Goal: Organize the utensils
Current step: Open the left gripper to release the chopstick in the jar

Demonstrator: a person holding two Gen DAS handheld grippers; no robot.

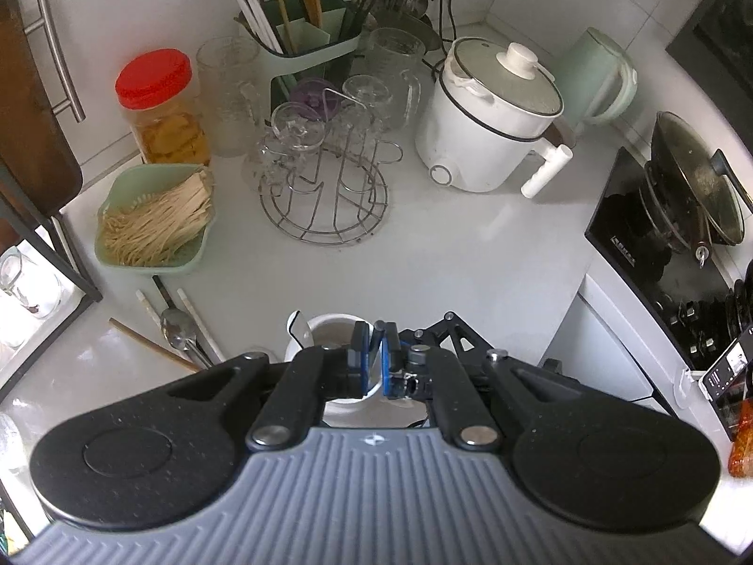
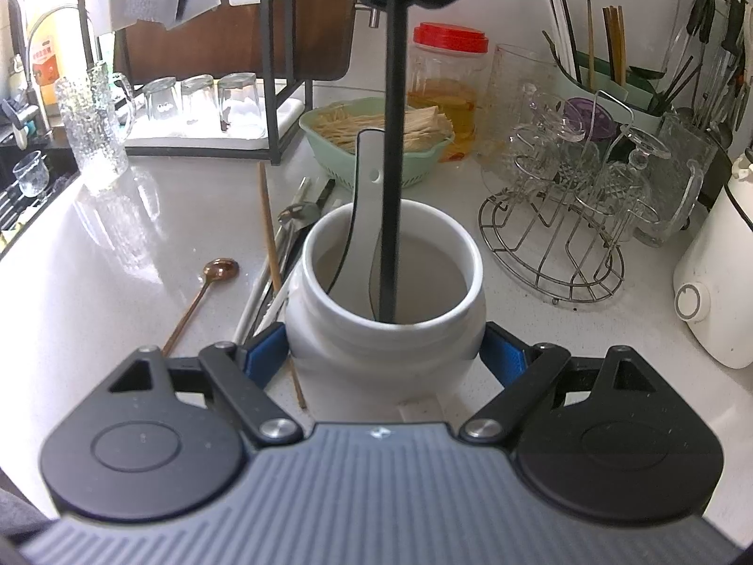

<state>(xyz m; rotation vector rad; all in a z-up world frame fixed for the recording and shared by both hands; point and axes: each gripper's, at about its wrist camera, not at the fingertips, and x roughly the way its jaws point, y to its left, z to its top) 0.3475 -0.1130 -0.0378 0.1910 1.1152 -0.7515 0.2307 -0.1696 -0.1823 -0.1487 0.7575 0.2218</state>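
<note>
The right hand-held gripper (image 2: 383, 353) sits nearest, its blue pads pressed against both sides of the white ceramic jar (image 2: 386, 325), which stands on the worktop (image 2: 117, 282). Above it, the left hand-held gripper (image 1: 374, 353) pinches the top of a black chopstick (image 2: 393, 165), whose lower end rests inside the jar beside a white ceramic spoon (image 2: 364, 179). More utensils lie on the worktop just left of the jar: a copper spoon (image 2: 207, 287), a steel spoon (image 2: 296, 214) and a wooden chopstick (image 2: 270, 235).
</note>
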